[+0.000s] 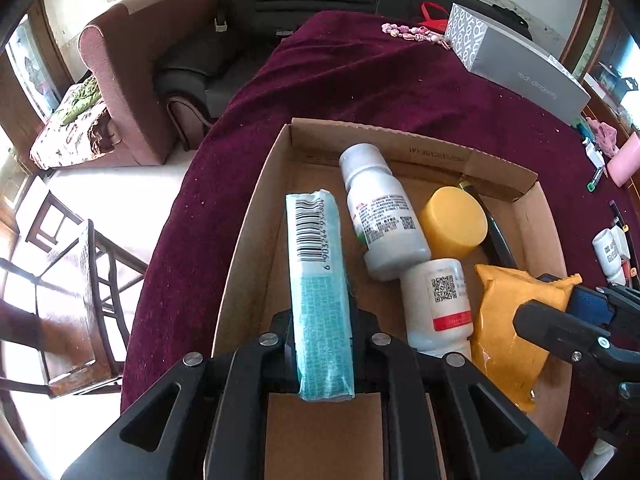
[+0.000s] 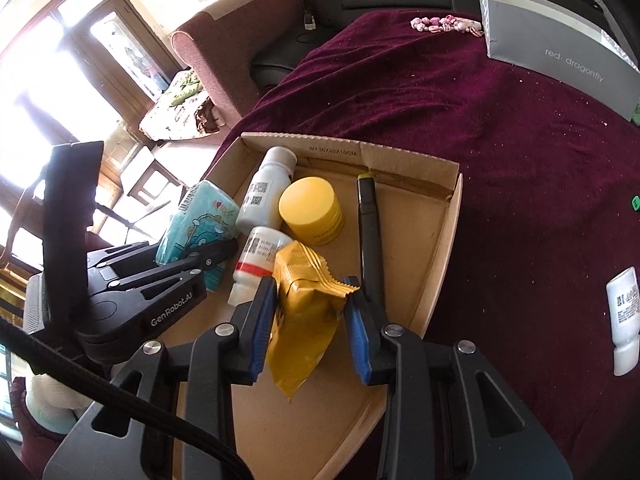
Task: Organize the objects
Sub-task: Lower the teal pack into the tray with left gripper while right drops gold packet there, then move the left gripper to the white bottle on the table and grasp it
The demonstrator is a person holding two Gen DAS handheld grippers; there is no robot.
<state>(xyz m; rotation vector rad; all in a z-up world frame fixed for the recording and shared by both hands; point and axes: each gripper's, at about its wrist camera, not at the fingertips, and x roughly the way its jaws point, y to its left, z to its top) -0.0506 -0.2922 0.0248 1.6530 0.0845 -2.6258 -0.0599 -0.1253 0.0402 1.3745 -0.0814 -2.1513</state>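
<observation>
Cardboard forms the shallow open box (image 1: pixel 256 216) that fills the lower centre of both views, sitting on a dark maroon cloth (image 1: pixel 360 80). In the left wrist view the left gripper (image 1: pixel 322 332) rises from the bottom edge, its jaws closed on a pale blue tissue pack (image 1: pixel 316 280) with a barcode, held lengthwise over the box's left side. In the right wrist view the right gripper (image 2: pixel 310 312), with blue pads (image 2: pixel 262 332), stands at lower centre with its jaws pressed against both sides of a crumpled mustard-yellow sachet (image 2: pixel 304 320) above the box floor. Inside the box lie a white bottle (image 1: pixel 380 216) toward the far wall, a second white bottle with a red band (image 1: pixel 440 304) nearer the camera and touching the first, a yellow-lidded jar (image 1: pixel 454 216) just to their right, and a black pen-like stick (image 2: pixel 368 232) lying along the right side. Outside the box, a third white bottle (image 2: pixel 624 320) lies on the cloth at the right edge of the right wrist view, a grey carton (image 2: pixel 560 60) sits at the upper right, and a string of pink beads (image 2: pixel 444 23) lies beside it.
</observation>
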